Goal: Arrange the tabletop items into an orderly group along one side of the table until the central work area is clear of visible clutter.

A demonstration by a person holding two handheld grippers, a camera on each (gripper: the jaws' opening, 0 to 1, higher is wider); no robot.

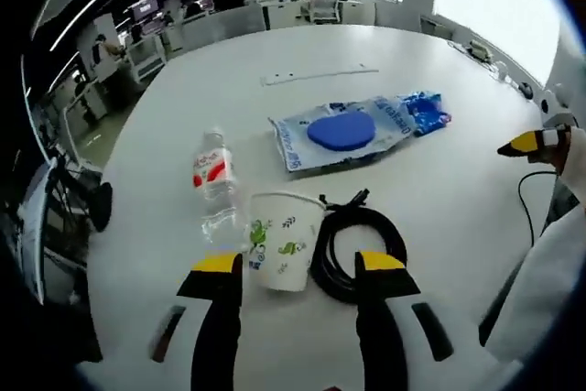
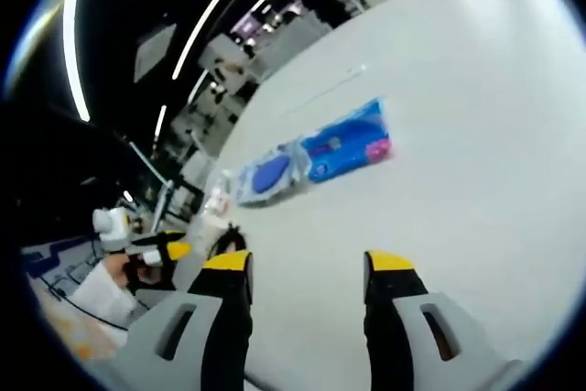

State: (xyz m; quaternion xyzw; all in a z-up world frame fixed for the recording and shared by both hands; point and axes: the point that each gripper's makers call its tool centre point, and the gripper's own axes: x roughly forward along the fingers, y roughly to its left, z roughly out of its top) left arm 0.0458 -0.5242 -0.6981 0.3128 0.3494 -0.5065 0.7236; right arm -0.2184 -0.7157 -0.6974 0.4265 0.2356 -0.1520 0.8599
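my left gripper [image 1: 298, 267] is spread wide with nothing in it, its tips low over the table [image 1: 439, 217]. the cup [image 1: 280, 240] stands just ahead between the jaws, nearer the left one. the cable [image 1: 352, 249] coils beside it, touching or nearly so, close to the right jaw. to do this well i'd centre on the cup, keep the right jaw clear of the cable, and close gently so the paper wall doesn't crush. the bottle [image 1: 215, 185] lies just beyond the cup, and the blue pack [image 1: 352, 130] farther off. my right gripper [image 2: 307, 267] is also spread and empty over bare tabletop, the pack [image 2: 316, 157] well ahead.
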